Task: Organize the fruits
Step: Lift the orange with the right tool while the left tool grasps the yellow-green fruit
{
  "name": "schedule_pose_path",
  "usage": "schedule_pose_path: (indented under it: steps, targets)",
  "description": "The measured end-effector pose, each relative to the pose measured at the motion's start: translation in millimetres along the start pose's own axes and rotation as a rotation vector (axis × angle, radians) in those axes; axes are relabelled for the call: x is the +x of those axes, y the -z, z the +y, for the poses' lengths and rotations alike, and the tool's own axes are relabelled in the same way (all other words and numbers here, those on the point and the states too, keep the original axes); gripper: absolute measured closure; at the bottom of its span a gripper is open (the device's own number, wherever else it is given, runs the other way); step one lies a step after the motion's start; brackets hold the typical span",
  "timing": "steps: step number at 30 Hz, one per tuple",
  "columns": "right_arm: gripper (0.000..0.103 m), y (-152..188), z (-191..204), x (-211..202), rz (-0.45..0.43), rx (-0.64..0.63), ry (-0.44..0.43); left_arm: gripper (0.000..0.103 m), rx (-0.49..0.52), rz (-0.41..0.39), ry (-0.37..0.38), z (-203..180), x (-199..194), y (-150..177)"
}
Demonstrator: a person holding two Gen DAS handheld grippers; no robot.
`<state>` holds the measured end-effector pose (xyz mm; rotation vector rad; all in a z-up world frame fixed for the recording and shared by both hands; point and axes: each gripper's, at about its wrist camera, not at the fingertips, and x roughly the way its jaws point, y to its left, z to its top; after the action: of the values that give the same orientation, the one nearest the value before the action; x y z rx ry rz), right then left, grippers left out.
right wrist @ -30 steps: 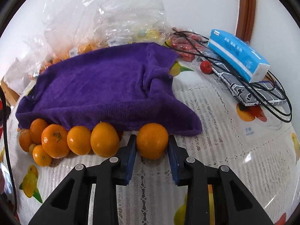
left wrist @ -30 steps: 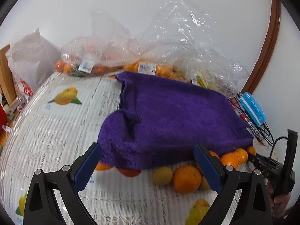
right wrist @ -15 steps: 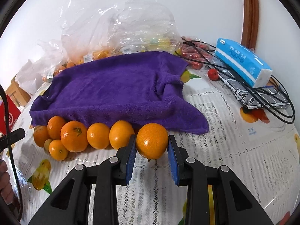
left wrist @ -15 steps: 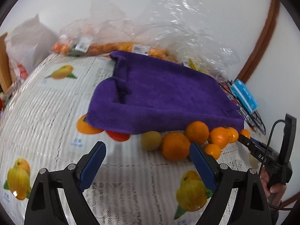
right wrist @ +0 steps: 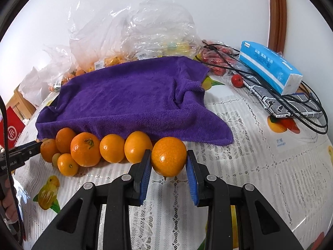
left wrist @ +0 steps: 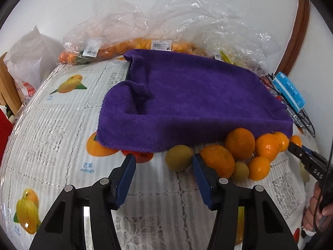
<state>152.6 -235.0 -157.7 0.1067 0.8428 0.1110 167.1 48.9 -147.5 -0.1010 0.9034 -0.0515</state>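
A: What do the containers hold?

B: The clear plastic bags (left wrist: 133, 43) at the back of the tabletop (left wrist: 52, 129) hold orange fruit; a smaller bag (right wrist: 216, 60) behind the cables holds small red fruit. The loose oranges (right wrist: 85, 149) lie in a row along the front edge of the purple towel (left wrist: 187, 104).

A: And the grippers?

B: The right hand-held gripper (right wrist: 168, 169) clamps one orange (right wrist: 168, 156), just off the row's end. The left hand-held gripper (left wrist: 163, 175) is closing, nothing between its pads; a yellow-green fruit (left wrist: 179, 157) sits just beyond them.

A: What changed?

B: A second ago the left jaws stood much wider, and it has dropped closer to the fruit. The right grip is unchanged.
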Motion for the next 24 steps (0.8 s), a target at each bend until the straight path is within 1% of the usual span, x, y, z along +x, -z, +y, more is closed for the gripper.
schedule_pose_path:
  steps: [2,4,6,9,10,11,14,20,24]
  targets:
    - [0.070,0,0,0,0.001,0.001,-0.001,0.050,-0.002,0.011,-0.002,-2,5,0]
    - [0.070,0,0,0,0.002,0.001,0.000,0.051,-0.003,0.002,-0.010,-3,8,-1]
    - [0.070,1,0,0,0.002,0.002,0.000,0.055,0.010,-0.001,-0.020,-6,9,-1]
    - [0.070,1,-1,1,0.006,0.004,0.002,0.065,0.030,0.001,-0.030,-11,9,0]
    - [0.070,1,-1,2,0.007,0.004,0.002,0.073,0.040,0.002,-0.028,-12,9,0]
    - [0.070,1,-1,2,0.007,0.004,0.003,0.076,0.048,0.002,-0.031,-14,9,0]
    - [0.070,1,-1,2,0.007,0.006,0.000,0.076,0.061,0.003,-0.015,-16,9,0]
    - [0.071,1,-2,2,0.010,0.014,-0.005,0.076,0.039,-0.001,0.000,-14,8,0]
    - [0.070,2,-3,-2,-0.013,0.013,-0.020,0.076,0.032,-0.002,0.013,-11,5,3]
